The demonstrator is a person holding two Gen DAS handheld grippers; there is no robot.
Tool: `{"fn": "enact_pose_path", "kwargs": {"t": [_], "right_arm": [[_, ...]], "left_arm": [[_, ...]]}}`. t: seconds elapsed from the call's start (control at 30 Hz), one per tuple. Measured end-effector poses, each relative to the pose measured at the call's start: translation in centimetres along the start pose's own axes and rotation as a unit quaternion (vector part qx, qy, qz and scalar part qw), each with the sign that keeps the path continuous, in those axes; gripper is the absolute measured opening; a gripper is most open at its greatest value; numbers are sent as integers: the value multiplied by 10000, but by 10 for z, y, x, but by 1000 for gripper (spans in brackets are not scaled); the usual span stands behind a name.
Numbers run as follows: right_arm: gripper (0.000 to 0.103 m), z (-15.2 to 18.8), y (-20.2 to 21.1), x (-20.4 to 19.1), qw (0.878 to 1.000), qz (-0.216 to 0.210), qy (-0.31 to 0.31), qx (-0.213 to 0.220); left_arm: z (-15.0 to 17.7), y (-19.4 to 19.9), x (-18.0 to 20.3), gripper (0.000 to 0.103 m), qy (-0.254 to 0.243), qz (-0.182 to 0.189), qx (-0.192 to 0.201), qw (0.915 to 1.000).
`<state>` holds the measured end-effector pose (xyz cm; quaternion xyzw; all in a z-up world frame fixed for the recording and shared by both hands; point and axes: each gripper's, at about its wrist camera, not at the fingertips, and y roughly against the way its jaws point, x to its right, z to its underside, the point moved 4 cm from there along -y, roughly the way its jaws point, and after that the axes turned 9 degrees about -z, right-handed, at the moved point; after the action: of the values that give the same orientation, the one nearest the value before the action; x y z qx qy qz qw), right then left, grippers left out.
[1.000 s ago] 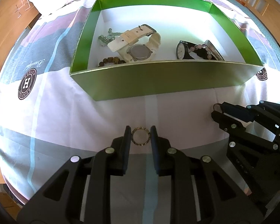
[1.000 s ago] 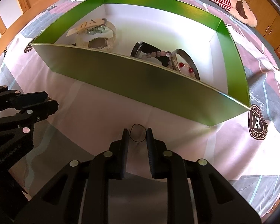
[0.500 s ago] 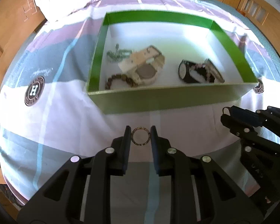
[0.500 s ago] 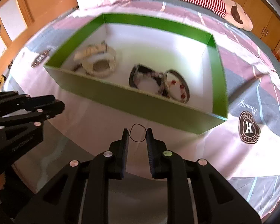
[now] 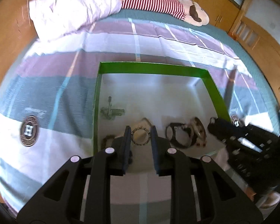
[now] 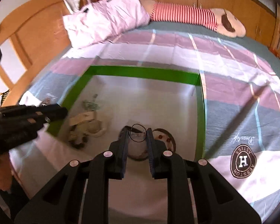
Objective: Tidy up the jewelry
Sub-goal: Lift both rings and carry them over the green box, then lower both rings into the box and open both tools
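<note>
Left tongs: black two-finger left gripper [image 5: 140,138] clamps a thin round metal ring with a patterned band [image 5: 141,136] between its fingertips, held above the near left part of the green-walled cardboard box with a white floor [image 5: 212,87].
Right tongs: black two-finger right gripper [image 6: 138,136] pinches a thin black elastic loop [image 6: 137,133] between its fingertips, held above the near right part of the box [image 6: 140,73].
Box contents, left part: cream-strapped wristwatch [image 6: 87,123] lies on the floor, under the ring in the left wrist view; a small silvery-green trinket [image 5: 111,111] lies farther back, near the left wall; a dark beaded bracelet [image 5: 107,140] lies by the near left corner.
Box contents, right part: black watch [image 5: 178,137] and a round bangle with red beads [image 6: 164,140] lie side by side, touching; the bangle sits just beyond the right gripper's fingertips.
Box setting: rests on a bed sheet of purple, grey and white bands [image 6: 233,71] printed with round brown H badges [image 6: 243,161].
Beyond the box: pale pink pillow [image 6: 104,18] and a red-and-white striped plush toy [image 6: 196,16] lie at the far end of the sheet.
</note>
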<state>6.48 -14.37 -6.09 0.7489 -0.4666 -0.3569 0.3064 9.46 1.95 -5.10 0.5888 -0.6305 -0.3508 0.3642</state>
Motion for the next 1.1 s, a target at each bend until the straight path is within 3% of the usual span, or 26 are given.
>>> {"fn": "enact_pose_path", "kwargs": {"t": [0.13,0.2,0.23,0.27,0.33,0.4,0.47,0.53,0.6,0.73,1.1], "right_arm": [[20,0,-16,11,9997,155,-132,-169],[34,1,-13,14,9993,243,-200,-192],[49,0,-8,13,9994,255,-198,-118],[56,0,-2,11,9994,280,-181,0],[73,-1,15,7,9987,395,-131,289],[82,1,31,2,9969,583,-59,531],[95,5,43,0,9941,797,11,733],[101,10,51,-3,9915,988,77,848],[102,14,52,-3,9902,1123,130,816],[102,15,48,0,9867,1414,179,787],[102,18,42,2,9878,1406,102,661]], "left_arm": [[3,-28,-5,21,182,153,-412,9989],[7,-34,-5,22,255,285,-589,9975],[7,-35,-6,28,295,326,-602,9972],[7,-33,-6,41,312,341,-568,9973],[6,-24,-7,58,294,229,-346,9987],[7,-15,-6,63,225,-8,-89,9997],[11,-3,-5,76,63,-512,320,9982],[16,6,-4,80,-79,-939,630,9936],[21,11,-1,91,-235,-1196,733,9898],[26,16,7,96,-358,-1017,691,9918],[29,20,11,99,-326,-851,675,9936]]}}
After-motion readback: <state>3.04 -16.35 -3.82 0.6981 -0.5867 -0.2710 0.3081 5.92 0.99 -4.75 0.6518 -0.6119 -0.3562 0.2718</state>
